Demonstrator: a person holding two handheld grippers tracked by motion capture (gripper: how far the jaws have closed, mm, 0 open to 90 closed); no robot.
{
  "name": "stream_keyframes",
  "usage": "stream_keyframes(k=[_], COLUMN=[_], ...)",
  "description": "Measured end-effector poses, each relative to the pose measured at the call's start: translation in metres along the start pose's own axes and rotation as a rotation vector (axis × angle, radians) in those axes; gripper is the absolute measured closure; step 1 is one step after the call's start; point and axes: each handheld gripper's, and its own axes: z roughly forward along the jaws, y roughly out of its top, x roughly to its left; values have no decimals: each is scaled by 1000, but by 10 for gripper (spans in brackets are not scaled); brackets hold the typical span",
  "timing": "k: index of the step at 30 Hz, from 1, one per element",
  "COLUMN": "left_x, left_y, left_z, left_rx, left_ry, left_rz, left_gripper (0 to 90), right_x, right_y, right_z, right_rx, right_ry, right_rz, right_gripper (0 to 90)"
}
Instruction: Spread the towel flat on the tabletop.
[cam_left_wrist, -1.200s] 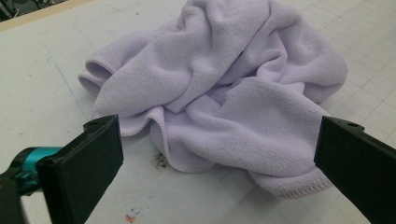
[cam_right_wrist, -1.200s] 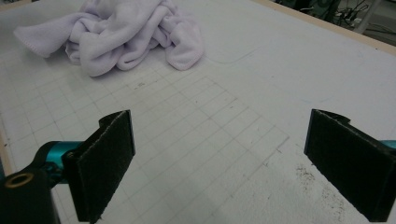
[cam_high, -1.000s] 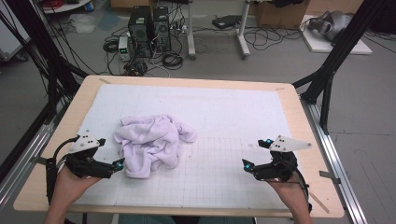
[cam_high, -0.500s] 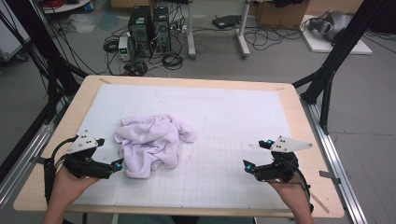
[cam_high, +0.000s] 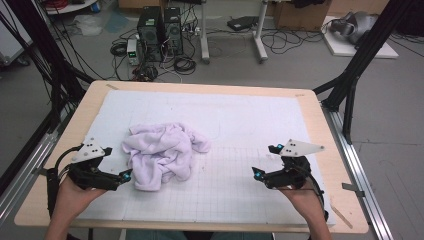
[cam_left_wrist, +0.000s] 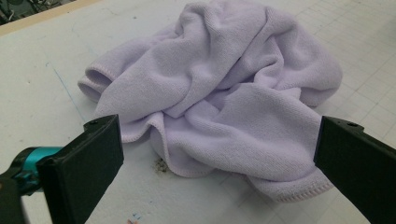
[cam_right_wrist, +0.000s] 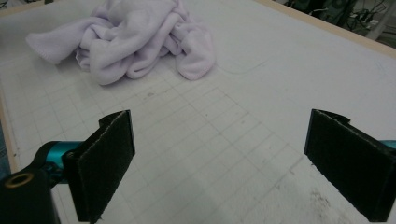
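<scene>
the towel (cam_high: 165, 155) is lying crumpled on the white mat (cam_high: 250, 125), left of the surface's middle and toward its near edge. the left gripper (cam_high: 125, 176) is hovering just beside the towel's near left side, its jaws spread wide and holding nothing. the right gripper (cam_high: 257, 173) is sitting well apart near the near right corner, jaws likewise released.

table (cam_high: 60, 150) – wooden | white gridded mat (cam_high: 250, 125) on it | crumpled lilac towel (cam_high: 162, 152) – on mat

Crumpled lilac towel (cam_high: 162, 154), heaped on gridded white mat, left of centre
</scene>
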Motion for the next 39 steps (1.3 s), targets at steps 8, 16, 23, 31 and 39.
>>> stream_keyframes(k=[8, 16, 23, 31, 39], left_x=[-1, 0, -1, 0, 7], left_y=[11, 16, 12, 1, -7], left_z=[7, 17, 31, 55, 76], left_rx=[4, 10, -3, 51, 137], left_ry=[-13, -26, -36, -45, -91], left_rz=[16, 12, 21, 12, 22], left_gripper=[20, 27, 84, 167, 435], right_x=[10, 29, 40, 52, 60], right_y=[30, 55, 63, 66, 58], right_z=[35, 75, 103, 139, 180], right_rx=[23, 27, 57, 99, 172], right_ry=[65, 123, 171, 228, 287], right_rz=[-58, -103, -117, -133, -142], right_gripper=[78, 78, 79, 181, 366])
